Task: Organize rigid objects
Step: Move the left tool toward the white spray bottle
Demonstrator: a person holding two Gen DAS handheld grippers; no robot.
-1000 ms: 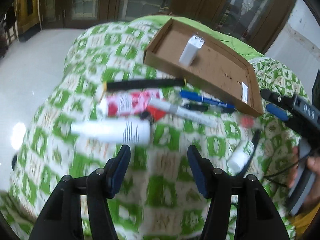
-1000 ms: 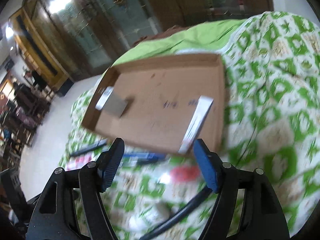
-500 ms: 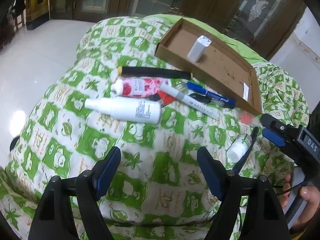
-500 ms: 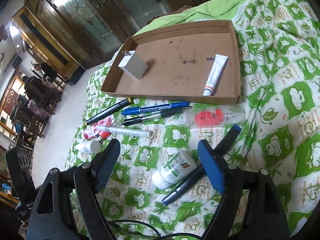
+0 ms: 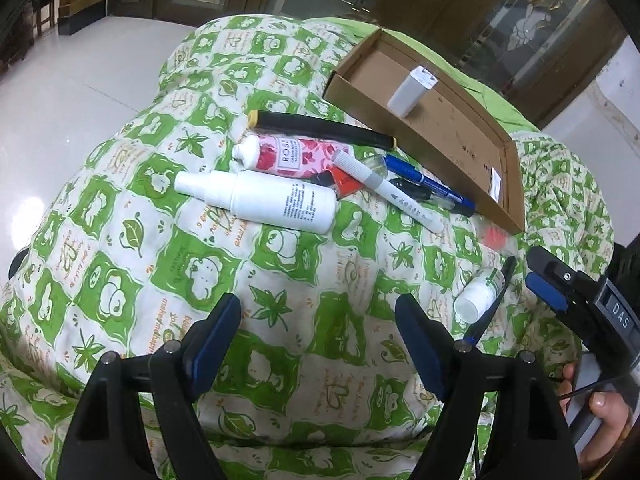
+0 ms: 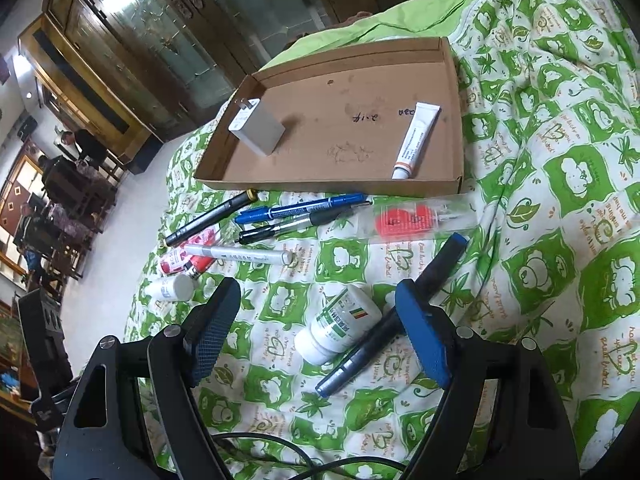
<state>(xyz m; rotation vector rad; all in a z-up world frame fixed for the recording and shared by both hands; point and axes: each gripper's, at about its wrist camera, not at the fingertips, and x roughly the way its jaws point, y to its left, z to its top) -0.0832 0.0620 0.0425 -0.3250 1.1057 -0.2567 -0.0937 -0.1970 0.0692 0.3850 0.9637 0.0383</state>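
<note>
One cardboard tray, holding one white charger and one small ointment tube. On the bed: five pens and markers lying loose, among them one white marker; one white spray bottle; one rose-print tube; one small pill bottle; one clear packet with red contents.

Green-and-white leaf-print quilt covers the bed, plain green sheet at its far edge. White tiled floor beyond. Dark wooden glass-door cabinets behind. Seated people at far left, blurry.
</note>
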